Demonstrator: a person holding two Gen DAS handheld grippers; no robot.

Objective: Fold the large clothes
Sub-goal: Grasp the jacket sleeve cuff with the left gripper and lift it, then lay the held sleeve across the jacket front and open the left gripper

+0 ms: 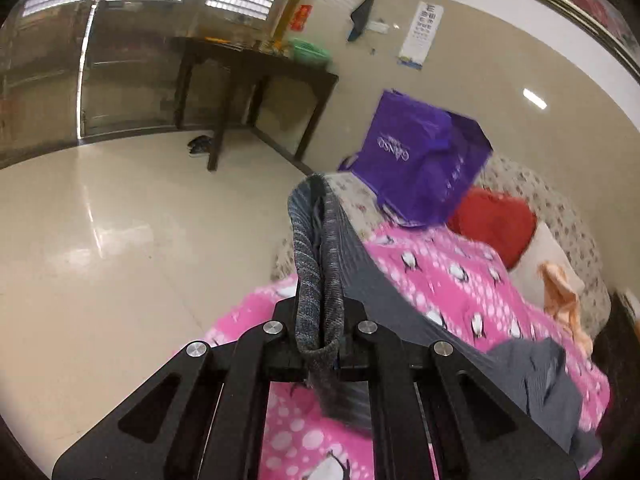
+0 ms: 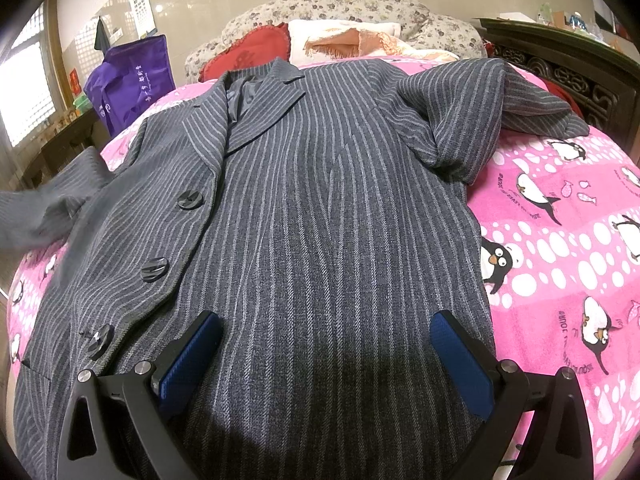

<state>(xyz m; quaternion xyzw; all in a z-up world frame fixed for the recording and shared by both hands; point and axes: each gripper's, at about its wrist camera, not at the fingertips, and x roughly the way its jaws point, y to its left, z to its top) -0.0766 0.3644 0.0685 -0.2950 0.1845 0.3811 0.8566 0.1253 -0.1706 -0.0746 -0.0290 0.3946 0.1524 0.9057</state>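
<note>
A grey pinstriped jacket (image 2: 320,200) lies face up on a pink penguin blanket (image 2: 560,240), collar at the far end, three dark buttons down its left front. My right gripper (image 2: 326,344) is open just above the jacket's lower hem, blue pads (image 2: 192,356) spread wide and empty. My left gripper (image 1: 320,344) is shut on the jacket's sleeve end (image 1: 316,248), which stands up bunched between the fingers. The sleeve's cloth (image 1: 384,292) trails right, lifted above the blanket (image 1: 460,272). In the right wrist view that sleeve (image 2: 48,204) is blurred at the left edge.
A purple bag (image 1: 420,160), a red heart cushion (image 1: 492,224) and an orange cloth (image 1: 564,292) lie at the bed's head. A dark wooden table (image 1: 256,76) stands by the window across a tiled floor (image 1: 120,220). A carved wooden bedside (image 2: 568,76) runs along the right.
</note>
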